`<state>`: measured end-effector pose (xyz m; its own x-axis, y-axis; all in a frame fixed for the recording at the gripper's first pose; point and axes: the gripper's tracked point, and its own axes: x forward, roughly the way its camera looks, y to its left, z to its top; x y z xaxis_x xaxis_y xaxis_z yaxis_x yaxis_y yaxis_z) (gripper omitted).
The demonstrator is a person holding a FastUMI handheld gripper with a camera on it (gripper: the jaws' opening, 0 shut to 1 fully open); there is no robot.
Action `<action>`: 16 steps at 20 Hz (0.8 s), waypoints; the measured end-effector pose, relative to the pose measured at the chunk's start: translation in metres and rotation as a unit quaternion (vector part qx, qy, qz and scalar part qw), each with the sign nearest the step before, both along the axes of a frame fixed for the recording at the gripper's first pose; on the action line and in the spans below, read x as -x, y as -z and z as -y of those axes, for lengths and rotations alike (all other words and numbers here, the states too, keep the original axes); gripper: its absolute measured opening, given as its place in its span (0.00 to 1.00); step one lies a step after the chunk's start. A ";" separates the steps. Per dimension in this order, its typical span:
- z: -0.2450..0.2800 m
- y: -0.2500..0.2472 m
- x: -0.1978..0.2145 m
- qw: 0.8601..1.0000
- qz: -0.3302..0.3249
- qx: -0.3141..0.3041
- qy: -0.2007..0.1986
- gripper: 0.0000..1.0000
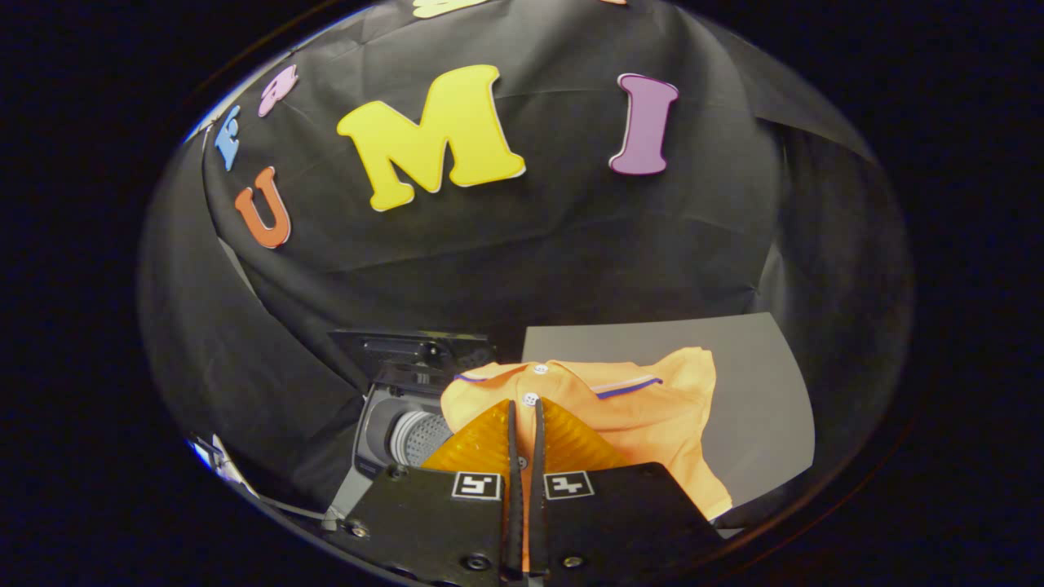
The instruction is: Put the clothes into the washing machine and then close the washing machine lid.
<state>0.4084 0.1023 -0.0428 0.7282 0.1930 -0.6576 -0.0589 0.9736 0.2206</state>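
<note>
Shirt [652,408] and washing machine [391,424] sit side by side ahead of the gripper [524,408], and the coming move turns on that: the open drum [418,436] lies to the left of the fingers and a little lower, while most of the cloth hangs to their right, over a grey board [767,391]. The two fingers stand nearly pressed together, with a thin fold of the orange fabric caught in the narrow slot between them near the button strip, so they seem to be pinching the shirt close to its collar [522,373]. The shirt is a small orange polo with white buttons and a dark stripe on the collar and sleeve edge; it spreads wide from left to right, its collar just beyond the fingertips and its sleeve and body draping away to the right and downward. The machine is a small toy-like model, its lid [408,346] raised behind the opening, the perforated drum visible inside. Judging from this, the cloth has to travel leftward and down into the drum, and the trailing right side is likely to drag over the rim unless it is gathered in. The lid is not yet closed.
</note>
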 end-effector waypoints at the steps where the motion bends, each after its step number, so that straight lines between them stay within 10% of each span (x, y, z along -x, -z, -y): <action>1: -0.011 -0.001 0.000 1.000 0.001 -0.002 -0.005 0.06; 16: -0.138 -0.013 -0.027 0.998 0.004 -0.021 -0.056 0.06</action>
